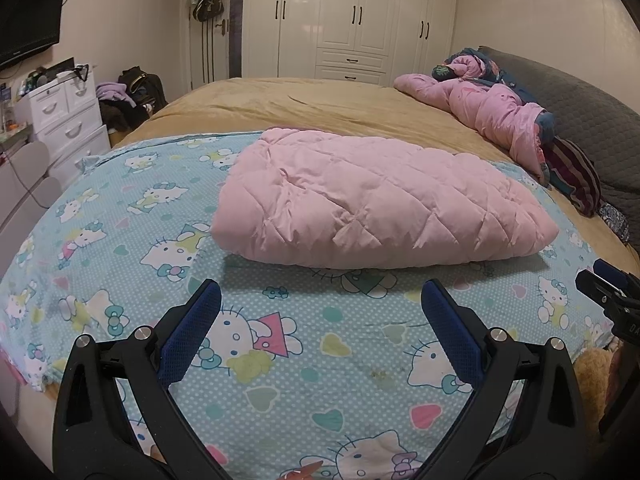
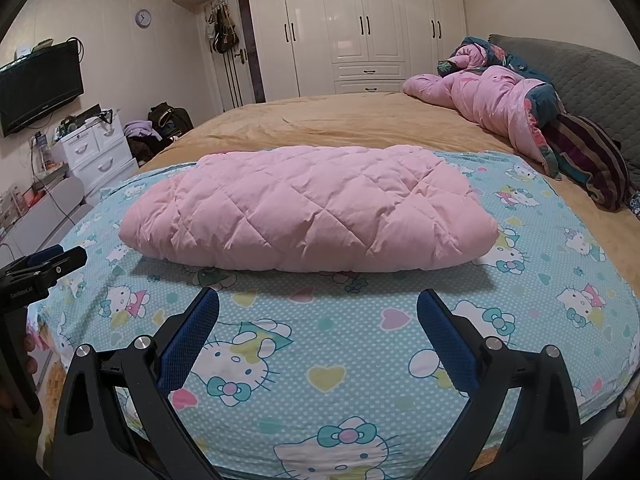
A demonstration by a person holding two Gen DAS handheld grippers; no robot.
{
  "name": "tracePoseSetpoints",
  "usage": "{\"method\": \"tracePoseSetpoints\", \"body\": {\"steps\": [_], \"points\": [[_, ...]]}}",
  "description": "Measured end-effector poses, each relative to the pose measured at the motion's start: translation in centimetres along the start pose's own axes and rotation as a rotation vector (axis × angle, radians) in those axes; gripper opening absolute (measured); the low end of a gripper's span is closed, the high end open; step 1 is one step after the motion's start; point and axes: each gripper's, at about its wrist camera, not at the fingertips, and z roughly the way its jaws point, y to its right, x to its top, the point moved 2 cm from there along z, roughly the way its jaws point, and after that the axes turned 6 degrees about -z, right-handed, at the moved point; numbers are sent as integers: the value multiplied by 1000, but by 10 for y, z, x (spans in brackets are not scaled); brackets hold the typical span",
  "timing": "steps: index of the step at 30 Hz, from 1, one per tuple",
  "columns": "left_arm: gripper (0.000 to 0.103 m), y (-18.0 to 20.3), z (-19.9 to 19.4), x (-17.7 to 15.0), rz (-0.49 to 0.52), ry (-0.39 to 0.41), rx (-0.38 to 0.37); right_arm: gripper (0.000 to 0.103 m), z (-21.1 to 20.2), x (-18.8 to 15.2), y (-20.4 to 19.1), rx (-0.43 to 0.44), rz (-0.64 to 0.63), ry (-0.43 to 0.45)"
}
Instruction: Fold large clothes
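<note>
Left view, tongs: the left gripper [image 1: 320,300] is wide open and holds nothing.
Left view, coat: the pink coat [image 1: 376,204] lies folded up on the cat sheet [image 1: 120,216], just past the tongs.
Left view, edge: the right gripper [image 1: 608,284] peeks in (too little shows to tell).
Right view, tongs: the right gripper [image 2: 318,308] is wide open, empty.
Right view, coat: the pink coat [image 2: 312,208] rests on the cat sheet [image 2: 540,248], on the bed [image 2: 340,120].
</note>
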Motion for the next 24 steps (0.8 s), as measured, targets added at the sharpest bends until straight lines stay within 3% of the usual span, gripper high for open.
{"method": "tracePoseSetpoints", "body": {"steps": [24], "points": [[94, -1, 0, 4, 3, -1, -3, 99, -4, -1, 2, 0, 3, 3]]}}
